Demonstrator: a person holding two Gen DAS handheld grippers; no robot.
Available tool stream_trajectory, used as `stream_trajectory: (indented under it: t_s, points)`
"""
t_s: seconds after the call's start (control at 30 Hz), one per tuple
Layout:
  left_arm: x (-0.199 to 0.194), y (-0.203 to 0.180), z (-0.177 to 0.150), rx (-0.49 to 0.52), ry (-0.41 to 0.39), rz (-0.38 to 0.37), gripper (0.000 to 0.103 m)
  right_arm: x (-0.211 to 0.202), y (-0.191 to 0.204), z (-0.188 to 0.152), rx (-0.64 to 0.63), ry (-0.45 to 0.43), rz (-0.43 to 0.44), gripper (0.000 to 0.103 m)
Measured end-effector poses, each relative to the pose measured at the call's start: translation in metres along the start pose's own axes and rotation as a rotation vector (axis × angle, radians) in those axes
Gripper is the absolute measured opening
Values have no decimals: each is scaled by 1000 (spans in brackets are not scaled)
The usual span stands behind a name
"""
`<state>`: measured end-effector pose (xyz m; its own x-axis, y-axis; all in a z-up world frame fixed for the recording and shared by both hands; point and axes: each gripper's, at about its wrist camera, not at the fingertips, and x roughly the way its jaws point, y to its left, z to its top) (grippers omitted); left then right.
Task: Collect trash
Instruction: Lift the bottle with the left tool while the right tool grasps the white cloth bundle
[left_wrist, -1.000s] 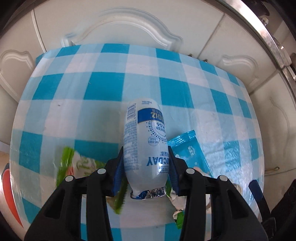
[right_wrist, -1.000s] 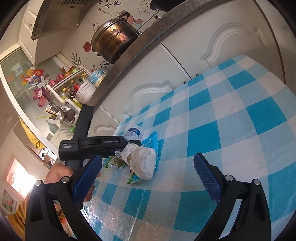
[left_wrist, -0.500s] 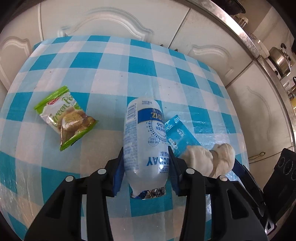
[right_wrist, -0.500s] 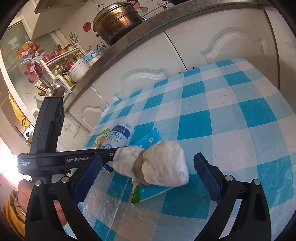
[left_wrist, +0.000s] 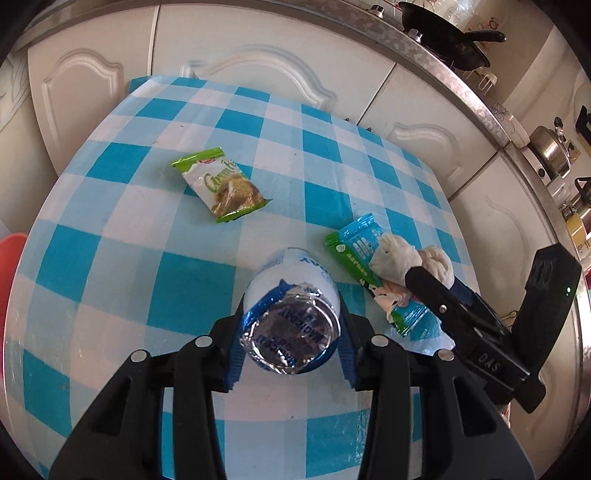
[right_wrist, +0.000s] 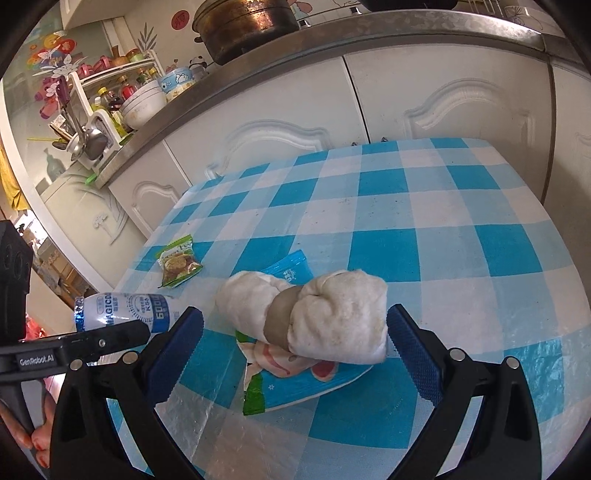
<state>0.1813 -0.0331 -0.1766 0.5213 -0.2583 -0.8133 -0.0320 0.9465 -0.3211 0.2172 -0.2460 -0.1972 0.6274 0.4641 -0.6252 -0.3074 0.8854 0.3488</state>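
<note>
left hand-held gripper (left_wrist: 291, 334) clamped on bottle (left_wrist: 290, 314), lifted off worktop (left_wrist: 110, 258) for binning. right hand-held gripper (right_wrist: 295, 341) spread wide astride tissue wad (right_wrist: 314, 317), ready to pinch; beneath, blue wrapper (right_wrist: 295, 384); farther off, green packet (left_wrist: 221, 184) uncollected.

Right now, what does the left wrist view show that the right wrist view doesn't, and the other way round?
Only the left wrist view shows the bottle's crumpled foil end, clamped in the left tool, plus a black pan on the counter.

Only the right wrist view shows the open right tool straddling the white wad, a large brown pot and a dish rack.

Both show the checked tablecloth, green snack packet, blue wrapper, wad and bottle.
</note>
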Motion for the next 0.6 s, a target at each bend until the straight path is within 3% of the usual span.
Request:
stream_trajectory:
  t_s: [0.33,0.4,0.6]
  points:
    - [-15,6,-22,8,15,-11,43,12,-5,2,24,45,-64,96]
    - [-17,8,-25,3,18,-15,43,13,-9,2,40,46,-53,82]
    - [-25,15,-32,-5,7,-25,43,7,-16,1,78,25,-24,76]
